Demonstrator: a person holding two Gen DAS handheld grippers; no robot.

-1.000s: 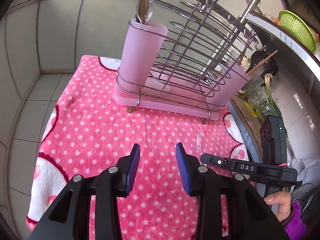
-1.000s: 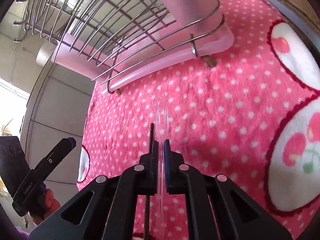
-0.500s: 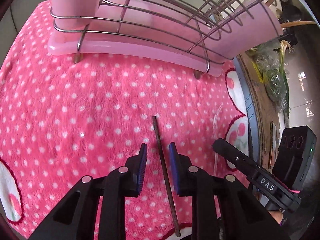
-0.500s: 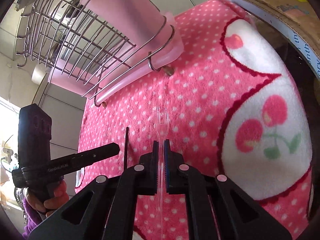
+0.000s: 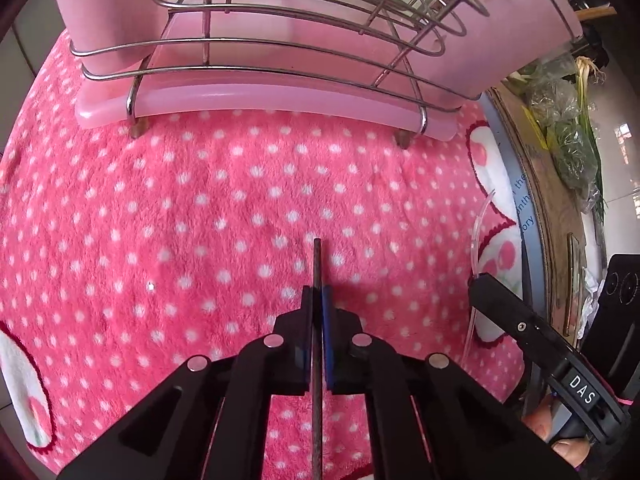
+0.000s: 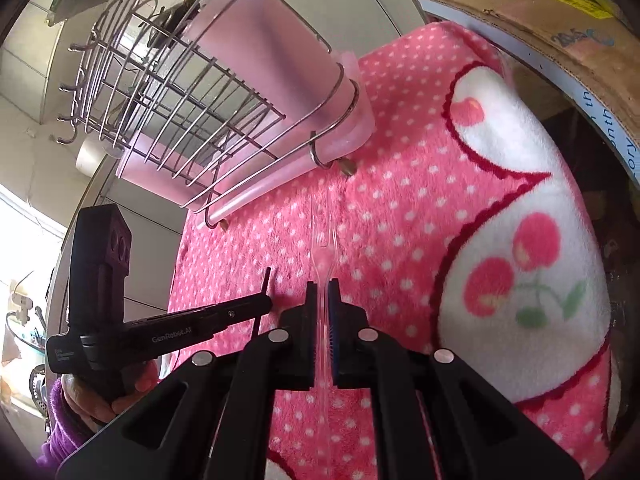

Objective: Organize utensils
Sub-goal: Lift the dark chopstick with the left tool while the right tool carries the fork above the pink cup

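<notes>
Utensils: we see a dark chopstick (image 5: 317, 268) in the left tongs (image 5: 317, 292) and a clear plastic fork (image 6: 322, 248) in the right tongs (image 6: 321, 286).
The left tongs have just closed, pinching the chopstick, probably touching the pink dotted blanket (image 5: 200, 216); the right tongs clamp the fork's handle. Beyond stands the wire rack (image 6: 180, 92) with pink cups.

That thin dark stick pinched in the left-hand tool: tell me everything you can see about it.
The dark stick is a thin, straight rod, brownish-black, possibly a single wooden chopstick. It runs lengthwise between the blue pads of the left gripper, whose jaws have just closed onto it. Its blunt tip juts out just beyond the fingertips, over the pink polka-dot towel; whether it rests on the towel is unclear. Its tip points toward the pink utensil rack, apart from it.
</notes>
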